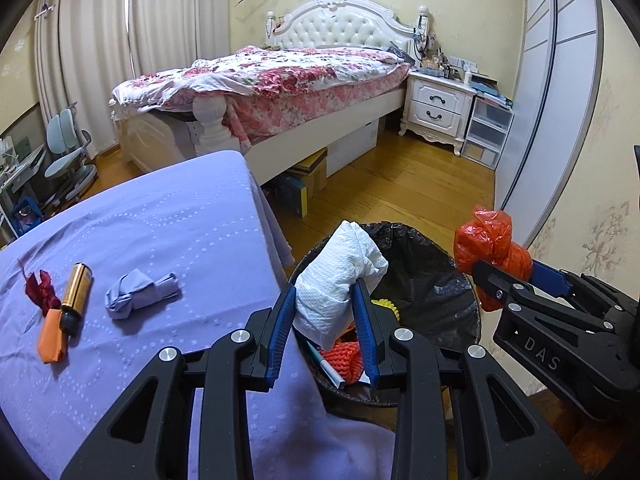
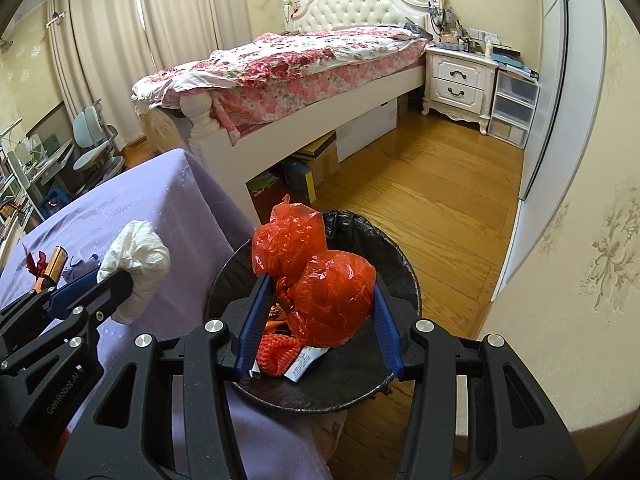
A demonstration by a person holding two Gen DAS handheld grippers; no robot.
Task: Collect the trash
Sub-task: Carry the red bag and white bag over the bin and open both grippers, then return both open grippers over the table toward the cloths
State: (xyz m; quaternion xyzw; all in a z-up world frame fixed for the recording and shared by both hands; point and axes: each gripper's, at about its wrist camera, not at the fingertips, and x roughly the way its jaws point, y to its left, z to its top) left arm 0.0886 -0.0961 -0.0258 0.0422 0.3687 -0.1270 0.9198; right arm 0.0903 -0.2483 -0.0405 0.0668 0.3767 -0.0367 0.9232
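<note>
Now the left gripper (image 1: 324, 320), clamped on the crumpled white paper towel (image 1: 340, 280), and the right gripper (image 2: 320, 312), clamped on the crinkled red plastic bag (image 2: 316, 276), should open only when fully above the round black-lined trash bin (image 2: 404, 264).

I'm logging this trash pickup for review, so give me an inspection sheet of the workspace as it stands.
Surface: table under a purple tablecloth.
Job's things: black-lined trash bin beside the table, already holding orange knitted item; white paper towel wad; red plastic bag.
Clutter: battery, orange paper scrap, dark red wrapper, crumpled purple cloth on the tablecloth.
Grippers: left gripper shut on the paper towel wad; right gripper shut on the red plastic bag over the bin.
Cables: nothing seen.
Surroundings: bed, nightstand, wood floor.
</note>
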